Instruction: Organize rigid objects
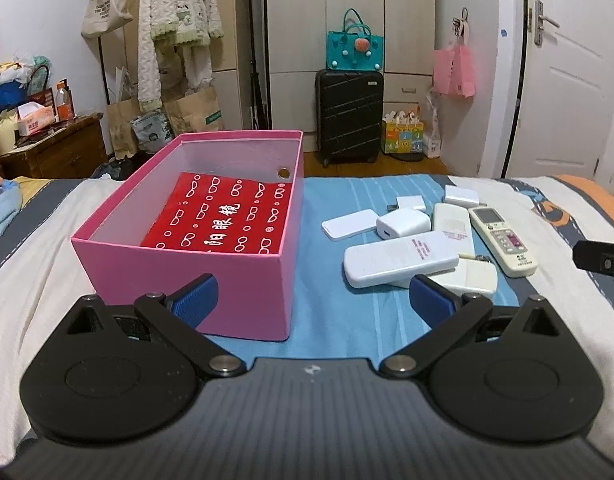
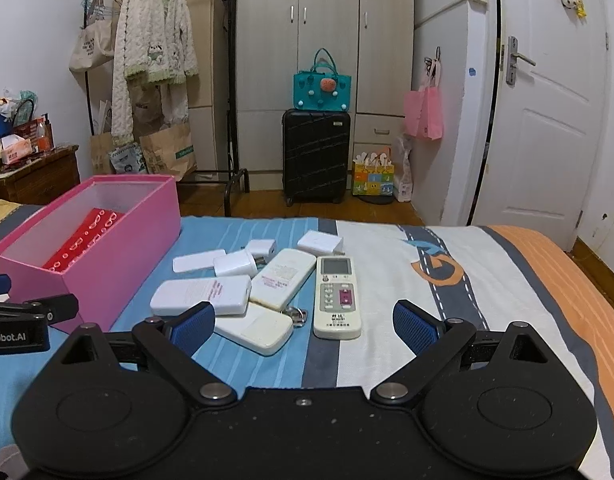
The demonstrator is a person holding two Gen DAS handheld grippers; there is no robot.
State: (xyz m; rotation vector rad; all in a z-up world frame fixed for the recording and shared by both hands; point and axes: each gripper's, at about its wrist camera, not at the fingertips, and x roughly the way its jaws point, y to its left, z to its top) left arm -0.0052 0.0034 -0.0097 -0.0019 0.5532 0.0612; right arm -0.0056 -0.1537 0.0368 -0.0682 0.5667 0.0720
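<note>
On the bed, the pink box sits leftmost with a red packet inside. The left claw hangs wide open and empty beside it. To the right lies a cluster of white remotes and chargers, with the right claw spread wide, empty, over them.

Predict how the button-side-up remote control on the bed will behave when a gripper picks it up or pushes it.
The remote control looks like a stiff plastic slab, so it should hold its shape. Lying flat and long, it probably slides or pivots on the bedsheet rather than rolling. Its smooth casing may slip unless the right gripper fingers close across its narrow width.
</note>
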